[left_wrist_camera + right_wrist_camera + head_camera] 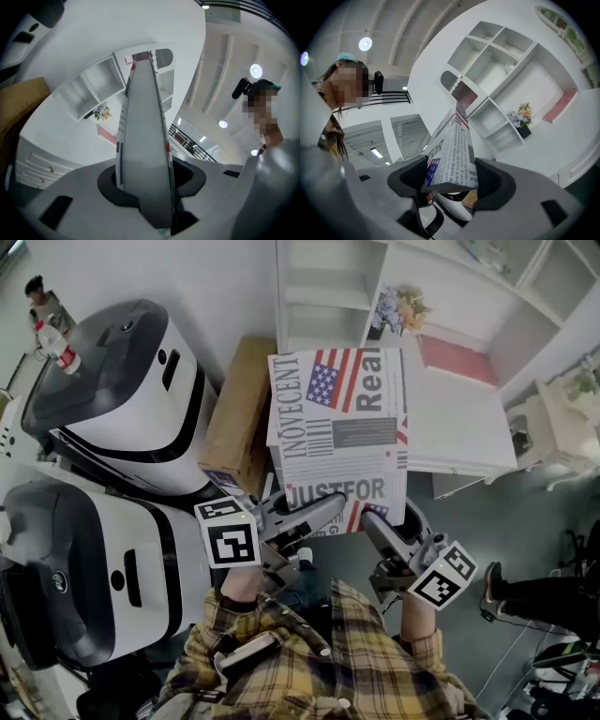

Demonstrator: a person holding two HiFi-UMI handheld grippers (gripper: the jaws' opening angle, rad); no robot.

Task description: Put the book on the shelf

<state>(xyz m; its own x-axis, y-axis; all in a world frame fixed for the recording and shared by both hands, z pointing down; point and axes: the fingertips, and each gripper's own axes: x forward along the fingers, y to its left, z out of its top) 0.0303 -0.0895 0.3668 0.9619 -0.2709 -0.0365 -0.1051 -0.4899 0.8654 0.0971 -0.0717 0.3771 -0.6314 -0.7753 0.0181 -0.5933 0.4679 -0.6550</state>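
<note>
Because the newspaper-print book (337,432) looks stiff, light and a bit slippery, it is held up before the white shelf (319,296) by its near edge, squeezed in the half-closed left gripper (323,510) and the wide-set right gripper (389,526).

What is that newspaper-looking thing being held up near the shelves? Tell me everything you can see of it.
It is a book whose cover is printed like a newspaper: black headlines, grey columns and an American flag. It looks stiff and thick. It is closed, held in the air cover-up before the white shelf, its near edge clamped in the jaws of the left gripper and right gripper.
</note>
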